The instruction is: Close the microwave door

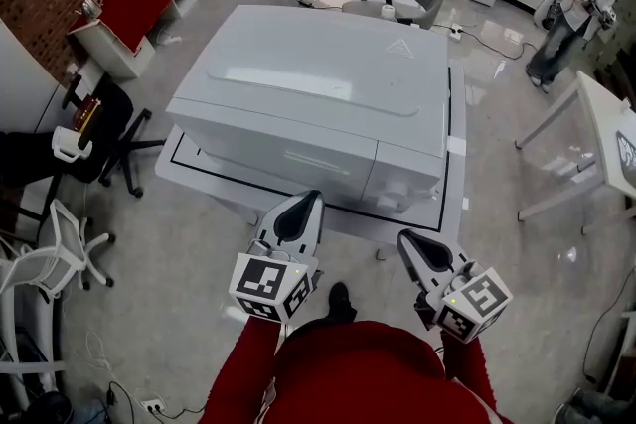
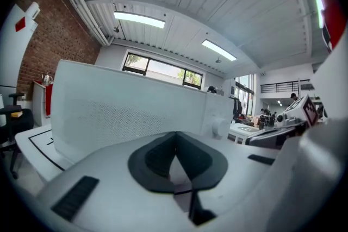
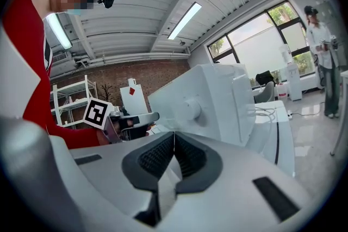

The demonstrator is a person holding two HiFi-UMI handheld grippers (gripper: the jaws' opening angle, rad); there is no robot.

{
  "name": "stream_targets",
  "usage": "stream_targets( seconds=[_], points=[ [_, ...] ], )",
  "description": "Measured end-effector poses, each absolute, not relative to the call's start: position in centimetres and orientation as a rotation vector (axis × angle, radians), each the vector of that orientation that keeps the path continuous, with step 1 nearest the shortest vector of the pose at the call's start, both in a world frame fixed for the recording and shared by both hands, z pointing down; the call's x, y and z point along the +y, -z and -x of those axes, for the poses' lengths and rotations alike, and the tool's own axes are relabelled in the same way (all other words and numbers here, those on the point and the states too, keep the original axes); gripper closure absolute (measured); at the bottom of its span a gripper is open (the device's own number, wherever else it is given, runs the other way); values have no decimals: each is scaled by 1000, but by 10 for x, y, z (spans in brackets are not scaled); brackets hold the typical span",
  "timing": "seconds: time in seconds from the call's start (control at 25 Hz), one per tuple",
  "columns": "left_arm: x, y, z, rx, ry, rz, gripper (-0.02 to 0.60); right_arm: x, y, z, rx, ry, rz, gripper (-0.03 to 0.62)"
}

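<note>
The microwave point(image 1: 308, 104) sits in the middle of a low white surface point(image 1: 189, 172) with a black outline, front facing the person. Its door point(image 1: 283, 154) looks flush with the body, so basically shut, and the knob point(image 1: 401, 186) is on the panel to the door's right. Both tools are held near the front, apart from it. Left gripper point(image 1: 309, 199): fingers pressed together, nothing between them. Right gripper point(image 1: 406, 239): same deal, together and empty. A black office chair point(image 1: 109, 139) stands off to the left.
</note>
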State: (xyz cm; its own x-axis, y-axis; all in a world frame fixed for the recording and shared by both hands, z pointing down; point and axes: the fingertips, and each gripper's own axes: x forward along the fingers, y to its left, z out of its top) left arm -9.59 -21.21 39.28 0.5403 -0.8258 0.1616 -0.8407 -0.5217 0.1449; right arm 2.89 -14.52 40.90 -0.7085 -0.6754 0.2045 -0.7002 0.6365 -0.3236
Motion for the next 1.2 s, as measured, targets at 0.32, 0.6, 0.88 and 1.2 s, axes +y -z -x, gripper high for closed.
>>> stream_targets(
  seconds=[0.32, 0.6, 0.88, 1.2],
  points=[
    [-184, -385, 94, -1367, -130, -2661, 569, -139, -398, -25, -2842, -526, -1159, 579],
    [-164, -390, 91, -1332, -164, -2667, 570, -137, -388, -31, -2859, -445, -1186, 580],
    [-153, -397, 89, -1325, -176, -2653, 569, -134, -387, -36, -2853, -438, -1207, 580],
    [-146, -400, 84, -1310, -176, -2644, 569, -132, -384, -33, -2871, -352, -1182, 580]
  ],
)
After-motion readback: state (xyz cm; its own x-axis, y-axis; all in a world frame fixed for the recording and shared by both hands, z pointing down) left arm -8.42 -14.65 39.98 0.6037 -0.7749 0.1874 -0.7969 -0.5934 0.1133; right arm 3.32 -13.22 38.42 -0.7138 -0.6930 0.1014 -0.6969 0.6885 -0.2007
